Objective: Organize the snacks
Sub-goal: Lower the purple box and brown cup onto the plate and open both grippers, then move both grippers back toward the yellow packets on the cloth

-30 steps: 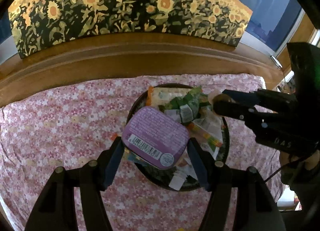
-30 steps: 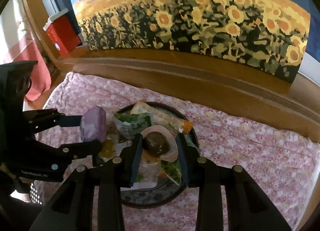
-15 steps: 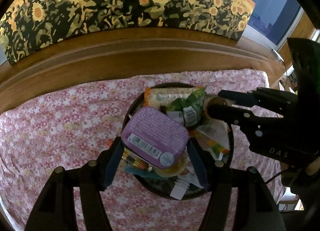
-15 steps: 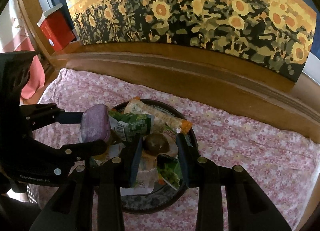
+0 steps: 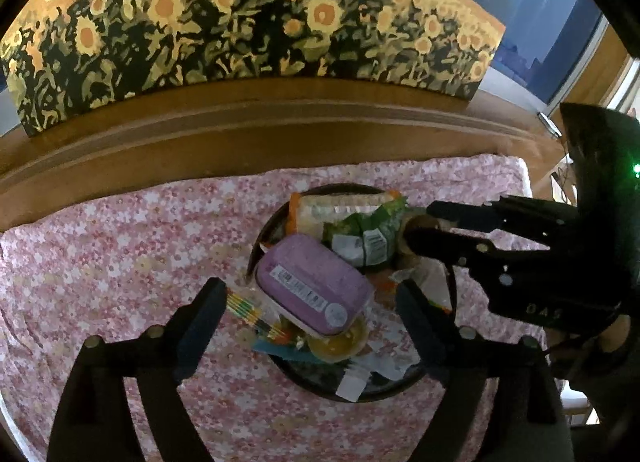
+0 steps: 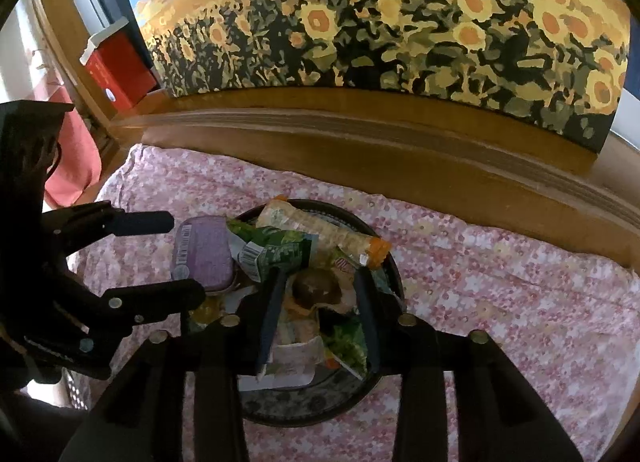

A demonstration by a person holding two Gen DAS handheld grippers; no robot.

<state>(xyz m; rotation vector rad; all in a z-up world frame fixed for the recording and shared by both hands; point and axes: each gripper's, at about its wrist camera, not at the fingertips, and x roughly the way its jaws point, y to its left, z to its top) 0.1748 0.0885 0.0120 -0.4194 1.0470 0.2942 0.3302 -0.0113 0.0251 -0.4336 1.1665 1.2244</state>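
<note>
A dark round tray (image 5: 400,386) (image 6: 384,254) on the pink floral cloth holds a pile of snacks. A purple tin (image 5: 312,284) (image 6: 204,254) lies on the pile at the tray's left side. My left gripper (image 5: 312,294) is open, its fingers apart on either side of the tin and not touching it. My right gripper (image 6: 320,286) is shut on a round brown pastry in clear wrap (image 6: 316,292), just above the pile. A green packet (image 5: 366,238) (image 6: 276,250) and an orange-ended cracker pack (image 5: 340,207) (image 6: 320,229) lie at the tray's back.
The pink floral cloth (image 5: 120,246) (image 6: 500,294) covers the surface around the tray. A wooden ledge (image 5: 240,129) with a sunflower painting (image 5: 248,21) stands behind. A red box (image 6: 116,69) sits at the far left in the right wrist view.
My left gripper has opened and let go of the purple tin, which now rests on the pile. My right gripper has lowered slightly with the pastry still in it.
</note>
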